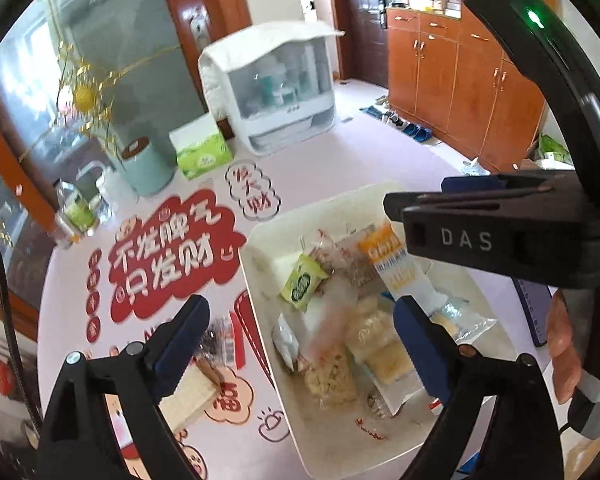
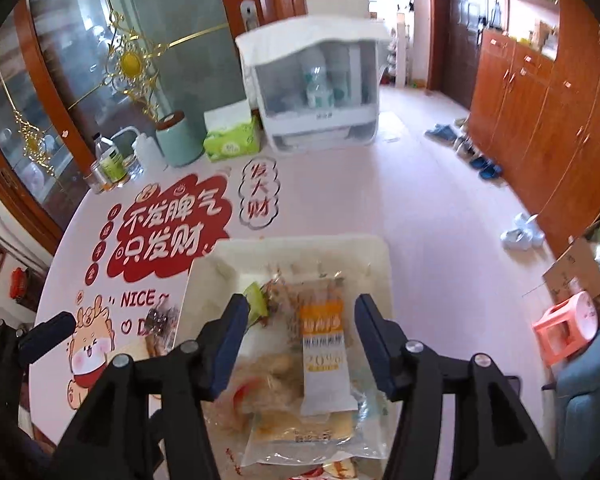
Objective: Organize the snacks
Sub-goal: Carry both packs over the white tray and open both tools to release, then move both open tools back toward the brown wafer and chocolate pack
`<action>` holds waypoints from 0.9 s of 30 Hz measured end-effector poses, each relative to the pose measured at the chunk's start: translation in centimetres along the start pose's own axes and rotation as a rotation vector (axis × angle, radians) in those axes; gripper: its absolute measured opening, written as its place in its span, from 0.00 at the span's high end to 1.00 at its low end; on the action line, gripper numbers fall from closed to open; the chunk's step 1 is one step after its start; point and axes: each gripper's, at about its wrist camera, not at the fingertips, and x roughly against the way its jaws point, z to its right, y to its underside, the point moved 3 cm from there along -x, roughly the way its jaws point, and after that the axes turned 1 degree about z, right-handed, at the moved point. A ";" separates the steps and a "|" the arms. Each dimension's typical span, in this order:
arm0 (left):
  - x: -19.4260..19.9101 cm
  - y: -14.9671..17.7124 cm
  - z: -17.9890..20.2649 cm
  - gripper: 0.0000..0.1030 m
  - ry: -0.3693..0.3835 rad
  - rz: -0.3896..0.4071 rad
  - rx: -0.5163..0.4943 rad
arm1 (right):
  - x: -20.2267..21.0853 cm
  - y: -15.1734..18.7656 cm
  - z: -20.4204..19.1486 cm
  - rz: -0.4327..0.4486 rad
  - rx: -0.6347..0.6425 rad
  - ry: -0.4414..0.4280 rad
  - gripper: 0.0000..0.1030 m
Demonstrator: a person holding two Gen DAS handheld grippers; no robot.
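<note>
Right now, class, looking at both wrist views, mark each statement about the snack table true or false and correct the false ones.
1. The white tray holds several snack packets. True.
2. The orange-and-white packet lies on the bare table. False: it lies in the tray.
3. The left tool is clamped on a packet. False: its fingers stand wide apart.
4. A green tissue pack sits beside the mint canister. True.
</note>
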 end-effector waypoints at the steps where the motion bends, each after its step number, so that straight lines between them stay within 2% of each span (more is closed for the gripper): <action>1: -0.6 0.4 -0.3 0.10 -0.006 -0.022 0.015 | -0.6 0.4 -0.1 -0.015 0.001 -0.014 0.45; 5: -1.5 1.4 -1.1 0.10 -0.006 -0.055 0.054 | -1.9 1.9 -0.6 -0.056 -0.006 -0.049 0.45; 13: -1.8 3.9 -2.8 0.10 -0.027 -0.100 0.056 | -1.9 4.0 -1.3 -0.052 -0.006 -0.098 0.45; 18: -0.6 3.8 -4.6 0.10 -0.026 -0.084 0.064 | -0.6 4.1 -1.9 -0.043 0.058 -0.087 0.45; 22: 1.1 3.6 -7.5 0.10 -0.052 -0.049 0.077 | 1.1 3.4 -2.7 -0.016 0.126 -0.052 0.45; 27: 3.1 4.2 -12.9 0.10 -0.113 -0.029 0.112 | 3.1 3.2 -5.2 0.030 0.151 -0.087 0.45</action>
